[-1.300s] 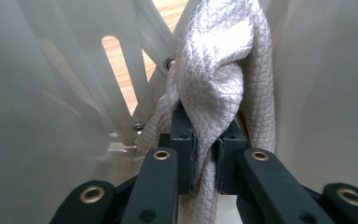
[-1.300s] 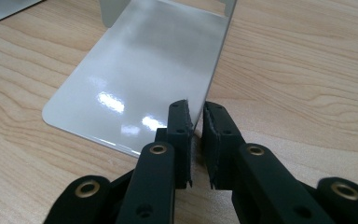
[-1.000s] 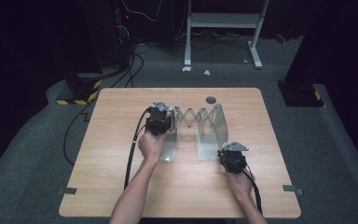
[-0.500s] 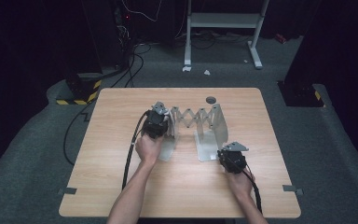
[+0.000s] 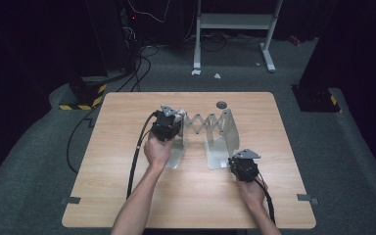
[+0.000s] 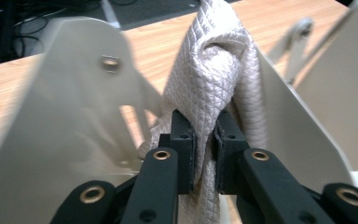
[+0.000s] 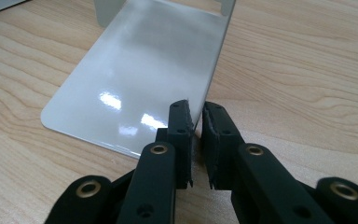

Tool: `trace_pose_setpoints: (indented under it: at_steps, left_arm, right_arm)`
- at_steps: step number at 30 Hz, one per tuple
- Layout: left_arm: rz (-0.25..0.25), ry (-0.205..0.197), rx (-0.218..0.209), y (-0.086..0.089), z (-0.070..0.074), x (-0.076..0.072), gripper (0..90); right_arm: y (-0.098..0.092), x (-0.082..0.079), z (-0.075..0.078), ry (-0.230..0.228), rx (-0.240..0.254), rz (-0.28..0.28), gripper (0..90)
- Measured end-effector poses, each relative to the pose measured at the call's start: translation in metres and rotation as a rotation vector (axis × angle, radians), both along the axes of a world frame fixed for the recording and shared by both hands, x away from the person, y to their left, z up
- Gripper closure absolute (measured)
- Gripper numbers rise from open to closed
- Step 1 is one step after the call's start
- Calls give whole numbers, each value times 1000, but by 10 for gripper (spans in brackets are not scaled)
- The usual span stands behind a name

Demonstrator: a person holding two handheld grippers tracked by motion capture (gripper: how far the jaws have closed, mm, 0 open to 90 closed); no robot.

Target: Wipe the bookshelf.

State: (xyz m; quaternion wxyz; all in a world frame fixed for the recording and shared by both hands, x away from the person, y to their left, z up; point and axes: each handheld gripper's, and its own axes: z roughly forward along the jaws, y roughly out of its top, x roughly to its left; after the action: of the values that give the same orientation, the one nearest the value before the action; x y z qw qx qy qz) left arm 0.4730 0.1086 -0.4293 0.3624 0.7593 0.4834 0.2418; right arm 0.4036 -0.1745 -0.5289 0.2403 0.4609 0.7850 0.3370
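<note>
A white metal folding rack (image 5: 227, 129) with scissor links (image 5: 205, 122) stands mid-table. In the left gripper view a pale quilted cloth (image 6: 209, 70) hangs between two of the rack's upright panels (image 6: 65, 93), and my left gripper (image 6: 204, 135) is shut on its fold. From above, that left gripper (image 5: 169, 117) sits at the rack's left end. My right gripper (image 7: 195, 126) is shut on the near corner of the rack's glossy base plate (image 7: 140, 70), low on the table. The high view has this right gripper (image 5: 235, 161) at the rack's front right.
A small dark round disc (image 5: 221, 105) lies on the wooden table (image 5: 127, 196) behind the rack. A black cable (image 5: 136, 156) trails from the left gripper toward the front edge. On the floor beyond the table are cables and a white frame (image 5: 235, 22).
The left gripper has shifted slightly to the right at the rack's left end. The right gripper has stayed in place on the base plate.
</note>
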Motion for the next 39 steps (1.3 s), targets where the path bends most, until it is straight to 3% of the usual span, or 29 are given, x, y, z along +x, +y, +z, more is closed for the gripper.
trace_pose_setpoints:
  at_steps: [5,9,12,14,16,19,21,24,32,39]
  left_arm:
    - [-4,39,19,-5,-18,4,809]
    - [-18,89,77,-7,-40,3,809]
    - [-27,112,69,-9,-52,1,808]
    - [-28,99,40,-10,-49,-2,809]
    - [-35,60,28,-8,-38,-5,808]
    - [-37,0,-14,-2,-12,-7,808]
    - [-41,-27,-15,-2,0,-8,808]
    - [-44,-28,-19,-3,7,-6,807]
    - [-48,46,11,-7,-28,-6,807]
    - [-68,71,51,-4,-46,-16,806]
  right_arm:
    - [0,0,0,1,2,0,821]
    - [0,0,0,2,5,3,821]
    - [-1,1,0,7,13,7,821]
    - [-1,1,0,9,15,8,821]
    - [-1,1,0,10,16,10,820]
    - [-1,1,0,8,14,7,820]
    - [0,0,0,8,13,7,820]
    - [-1,1,0,9,14,8,820]
    - [-2,1,0,12,21,12,819]
    - [-1,1,0,11,17,11,818]
